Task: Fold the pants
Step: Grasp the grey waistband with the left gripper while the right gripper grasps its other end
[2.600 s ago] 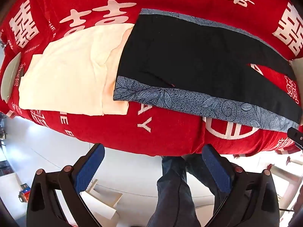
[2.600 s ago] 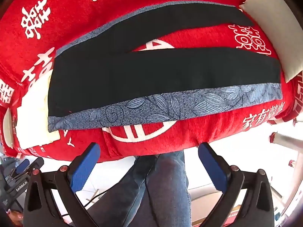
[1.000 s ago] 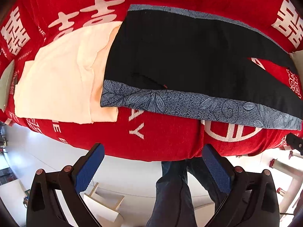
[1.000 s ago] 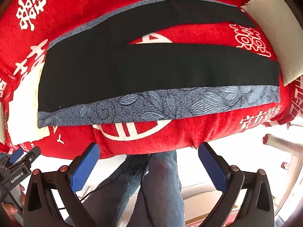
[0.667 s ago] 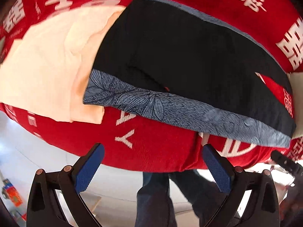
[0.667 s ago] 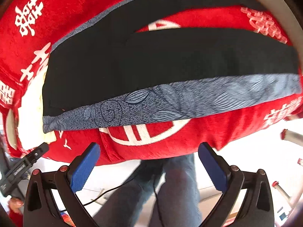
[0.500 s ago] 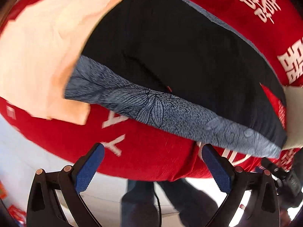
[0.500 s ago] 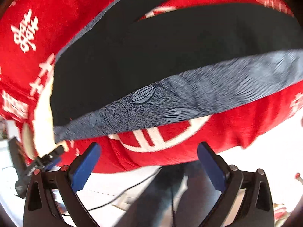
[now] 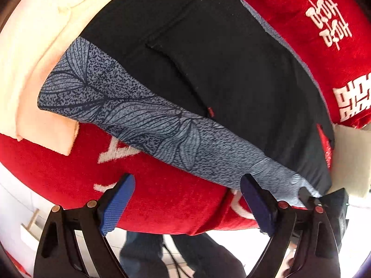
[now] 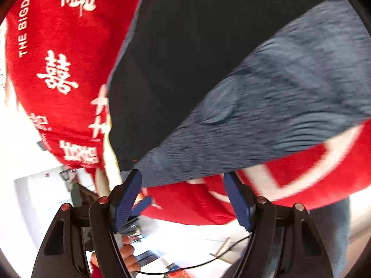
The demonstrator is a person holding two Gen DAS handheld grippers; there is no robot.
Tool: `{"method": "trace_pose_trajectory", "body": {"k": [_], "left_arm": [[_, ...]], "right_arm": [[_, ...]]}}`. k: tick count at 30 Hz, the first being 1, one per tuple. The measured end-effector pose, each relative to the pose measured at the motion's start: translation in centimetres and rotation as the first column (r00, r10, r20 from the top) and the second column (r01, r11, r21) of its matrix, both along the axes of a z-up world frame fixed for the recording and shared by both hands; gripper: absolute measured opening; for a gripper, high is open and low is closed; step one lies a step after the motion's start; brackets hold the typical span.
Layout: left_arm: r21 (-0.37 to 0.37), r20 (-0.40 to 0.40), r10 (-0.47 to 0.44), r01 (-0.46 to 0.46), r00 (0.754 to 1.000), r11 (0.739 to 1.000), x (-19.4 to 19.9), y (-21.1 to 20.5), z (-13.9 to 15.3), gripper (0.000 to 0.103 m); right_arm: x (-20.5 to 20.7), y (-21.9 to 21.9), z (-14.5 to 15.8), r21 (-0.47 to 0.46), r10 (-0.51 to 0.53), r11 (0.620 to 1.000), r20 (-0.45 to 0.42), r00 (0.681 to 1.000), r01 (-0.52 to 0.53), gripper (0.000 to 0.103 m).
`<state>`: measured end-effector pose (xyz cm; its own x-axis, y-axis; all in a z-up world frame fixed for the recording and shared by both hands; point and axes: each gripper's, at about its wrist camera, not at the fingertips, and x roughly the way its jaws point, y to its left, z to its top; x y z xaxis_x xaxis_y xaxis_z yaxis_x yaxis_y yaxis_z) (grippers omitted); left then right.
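Pants (image 9: 231,69) lie flat on the red cloth (image 9: 162,197) covering the surface, black with a grey-blue leaf-print stripe (image 9: 143,125) along the near side; waist end overlaps a cream towel (image 9: 34,69) on the left. Left gripper (image 9: 187,205) jaws wide apart, blue pads low over the cloth edge just below the stripe, right pad (image 9: 257,205) at the stripe's lower border, contact unclear. Right gripper (image 10: 183,199) jaws also apart, nothing between them, left pad (image 10: 127,199) just under the stripe's near edge; right wrist view is motion-blurred. Pants (image 10: 208,58) fill most of that view, cloth (image 10: 58,81) with white characters to their left
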<state>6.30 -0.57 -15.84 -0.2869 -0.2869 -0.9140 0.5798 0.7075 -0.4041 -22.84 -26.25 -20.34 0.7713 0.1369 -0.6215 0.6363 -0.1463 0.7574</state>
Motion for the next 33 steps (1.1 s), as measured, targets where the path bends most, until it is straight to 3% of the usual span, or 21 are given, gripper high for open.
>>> {"method": "trace_pose_trajectory", "body": {"k": [3,5,7,13,17,18,19,20,21,23,26,29,31,32,33], "left_arm": [[-0.003,0.006,-0.007,0.007,1.000,1.000,0.5,0.2,0.2,0.094],[0.012,-0.009,-0.004,0.004,1.000,1.000,-0.7,0.0,0.1,0.094],[0.019,-0.021,0.004,-0.004,1.000,1.000,-1.1,-0.5,0.0,0.094],[-0.020,-0.077,0.089,-0.090,0.993,0.996,-0.1,-0.3,0.2,0.094],[-0.036,-0.069,0.174,-0.177,0.982,0.984,1.7,-0.7,0.7,0.094],[-0.030,-0.057,0.190,-0.192,0.980,0.981,2.1,-0.9,0.8,0.091],[-0.029,-0.052,0.195,-0.196,0.979,0.980,2.2,-1.1,0.8,0.079],[-0.030,-0.055,0.190,-0.192,0.980,0.981,2.4,-1.3,0.6,0.046],[-0.021,-0.069,0.187,-0.189,0.980,0.982,2.7,-1.4,0.2,0.031],[-0.014,-0.065,0.197,-0.198,0.978,0.980,2.7,-0.8,-0.3,0.020],[-0.008,0.003,0.158,-0.158,0.987,0.987,2.0,-0.4,0.0,0.019],[0.001,0.040,0.106,-0.106,0.994,0.994,1.5,0.0,0.5,0.019],[0.000,0.028,0.102,-0.102,0.994,0.995,1.8,-0.1,0.4,0.019],[-0.003,0.021,0.100,-0.100,0.995,0.995,2.0,-0.3,0.5,0.019],[-0.006,0.016,0.097,-0.097,0.995,0.995,2.1,-0.4,0.5,0.019]], "right_arm": [[2.1,0.4,-0.9,0.035,-0.005,0.999,0.037,0.999,0.004,0.075],[3.2,0.6,-1.6,0.065,-0.017,0.998,0.046,0.999,0.014,0.061],[4.3,0.5,-1.7,0.096,-0.024,0.995,0.050,0.998,0.019,0.007],[4.4,-0.3,2.2,0.005,-0.021,1.000,0.145,0.989,0.021,0.005],[4.3,-0.5,3.7,-0.036,0.015,0.999,0.171,0.985,-0.009,0.005],[4.4,-0.6,3.8,-0.038,0.019,0.999,0.173,0.985,-0.012,0.005],[4.3,-0.5,3.8,-0.040,0.023,0.999,0.175,0.984,-0.016,0.005],[4.5,-0.5,3.7,-0.043,0.032,0.999,0.170,0.985,-0.025,0.005],[4.5,-0.3,3.6,-0.049,0.046,0.998,0.160,0.986,-0.039,0.005],[4.3,0.1,3.1,-0.053,0.075,0.996,0.135,0.988,-0.068,0.005],[3.7,0.6,2.3,-0.042,0.083,0.996,0.115,0.990,-0.079,0.006],[2.1,0.6,1.4,-0.023,0.046,0.999,0.083,0.996,-0.044,0.013],[0.5,0.0,0.7,-0.004,-0.004,1.000,0.067,0.998,0.005,0.026],[-0.1,-0.2,0.5,-0.001,-0.026,1.000,0.064,0.998,0.026,0.039],[-1.0,-0.6,0.3,-0.001,-0.059,0.998,0.066,0.996,0.059,0.042]]}}
